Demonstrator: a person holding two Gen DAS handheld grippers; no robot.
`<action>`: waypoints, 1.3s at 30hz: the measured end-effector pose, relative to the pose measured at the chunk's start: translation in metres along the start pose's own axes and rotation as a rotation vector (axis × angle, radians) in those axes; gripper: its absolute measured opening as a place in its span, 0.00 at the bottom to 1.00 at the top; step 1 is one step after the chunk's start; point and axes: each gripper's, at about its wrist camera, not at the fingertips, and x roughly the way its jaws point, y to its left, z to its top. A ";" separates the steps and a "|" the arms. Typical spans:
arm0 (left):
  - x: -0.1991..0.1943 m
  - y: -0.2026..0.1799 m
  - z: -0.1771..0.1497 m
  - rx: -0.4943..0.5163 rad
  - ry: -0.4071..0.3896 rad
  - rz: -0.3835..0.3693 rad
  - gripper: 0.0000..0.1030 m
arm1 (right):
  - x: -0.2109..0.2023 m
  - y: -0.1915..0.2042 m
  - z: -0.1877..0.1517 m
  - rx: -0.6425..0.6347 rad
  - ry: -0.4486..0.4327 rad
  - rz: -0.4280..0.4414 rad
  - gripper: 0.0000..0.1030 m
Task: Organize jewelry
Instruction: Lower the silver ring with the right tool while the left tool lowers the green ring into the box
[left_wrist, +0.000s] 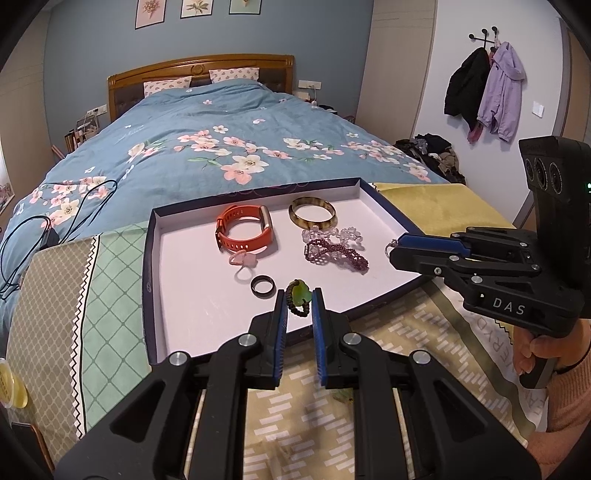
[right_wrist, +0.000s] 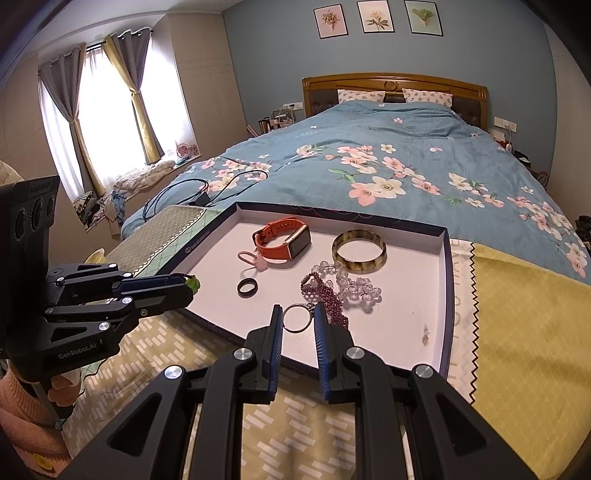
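Left tongs (left_wrist: 299, 301) gripping green ring (left_wrist: 300, 294), right tongs (right_wrist: 298, 316) gripping silver ring (right_wrist: 296, 318)

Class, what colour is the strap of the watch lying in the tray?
Orange. The watch strap shows best in the right wrist view, beside its pale gold case.

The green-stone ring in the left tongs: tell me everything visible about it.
The green-stone ring has a dark band that looks braided or beaded, topped by a translucent, irregular green stone. It is pinched between the blue pads of the left tongs, stone uppermost, over the near edge of the white-lined tray. The black ring lies just left of it, apart. Whether it touches the tray floor I cannot tell.
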 end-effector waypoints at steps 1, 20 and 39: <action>0.001 0.000 0.001 0.000 0.001 0.001 0.13 | 0.000 0.000 0.000 0.001 0.000 0.000 0.15; 0.015 0.005 0.008 -0.005 0.015 0.018 0.13 | 0.010 -0.003 0.003 0.008 0.005 0.002 0.15; 0.030 0.011 0.010 -0.026 0.038 0.035 0.13 | 0.021 -0.010 0.001 0.020 0.019 0.003 0.15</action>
